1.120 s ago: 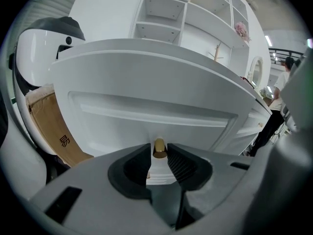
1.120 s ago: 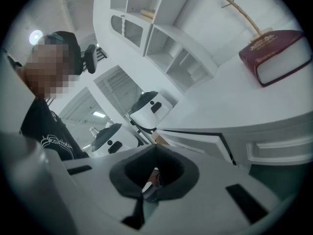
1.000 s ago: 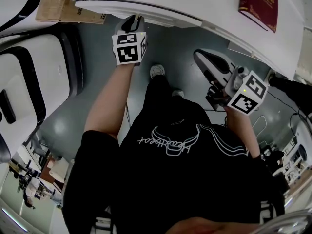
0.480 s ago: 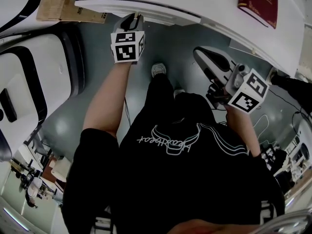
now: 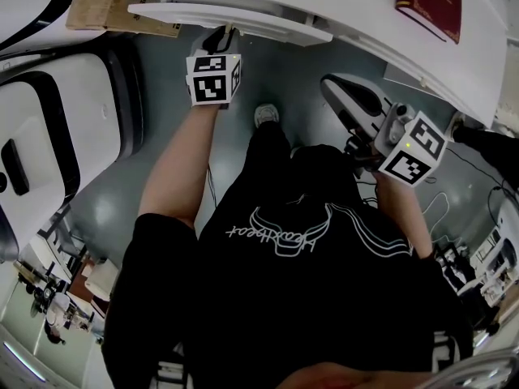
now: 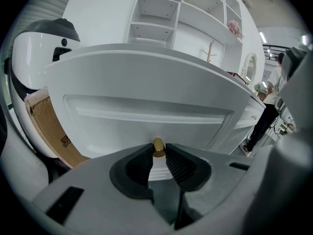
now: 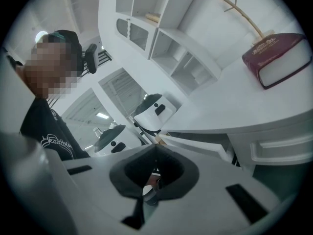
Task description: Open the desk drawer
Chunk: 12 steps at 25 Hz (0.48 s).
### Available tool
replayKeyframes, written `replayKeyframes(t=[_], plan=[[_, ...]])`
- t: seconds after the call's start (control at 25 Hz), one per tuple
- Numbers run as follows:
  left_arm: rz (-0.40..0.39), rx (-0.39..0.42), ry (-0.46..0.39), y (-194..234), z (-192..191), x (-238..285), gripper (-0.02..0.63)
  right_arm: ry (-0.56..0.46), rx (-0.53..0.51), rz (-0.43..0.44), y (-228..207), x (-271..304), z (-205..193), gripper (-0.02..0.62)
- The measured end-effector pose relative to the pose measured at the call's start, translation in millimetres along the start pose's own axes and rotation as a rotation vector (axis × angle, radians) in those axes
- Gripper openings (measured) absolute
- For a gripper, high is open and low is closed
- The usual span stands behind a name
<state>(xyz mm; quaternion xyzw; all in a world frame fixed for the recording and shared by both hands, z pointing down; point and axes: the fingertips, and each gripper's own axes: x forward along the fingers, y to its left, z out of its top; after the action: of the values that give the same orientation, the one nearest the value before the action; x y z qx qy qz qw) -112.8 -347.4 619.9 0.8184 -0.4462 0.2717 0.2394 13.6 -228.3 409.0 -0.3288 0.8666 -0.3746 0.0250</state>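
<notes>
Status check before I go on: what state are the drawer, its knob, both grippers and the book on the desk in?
desk drawer: pulled partly out from under the desktop.
brass knob: clamped between the left jaws.
left gripper: shut on the brass knob.
right gripper: shut, empty, clear of the desk.
maroon book: closed, lying flat on the desktop.

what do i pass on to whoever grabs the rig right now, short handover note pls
Left claw: shut on the brass knob at the middle of the drawer front.
Right claw: shut, empty, held off to the side, not touching the desk.
Done: the knob is gripped, and the drawer front seems to stand slightly out from under the desk top.
Left: probably pull straight back with the left claw until the drawer is clearly open, then let go.
</notes>
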Motion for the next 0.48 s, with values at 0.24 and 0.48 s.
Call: replayKeyframes(t=[0.24, 0.48], plan=[[0.009, 0.005, 0.007, -1.0, -8.6, -9.2, 0.084, 0.005, -0.001, 0.006, 5.2, -1.4, -2.4, 0.005], [0.017, 0.003, 0.006, -2.2, -17.7, -20.1, 0.081, 0.012, -0.011, 0.016, 9.6, -1.5, -3.9, 0.005]])
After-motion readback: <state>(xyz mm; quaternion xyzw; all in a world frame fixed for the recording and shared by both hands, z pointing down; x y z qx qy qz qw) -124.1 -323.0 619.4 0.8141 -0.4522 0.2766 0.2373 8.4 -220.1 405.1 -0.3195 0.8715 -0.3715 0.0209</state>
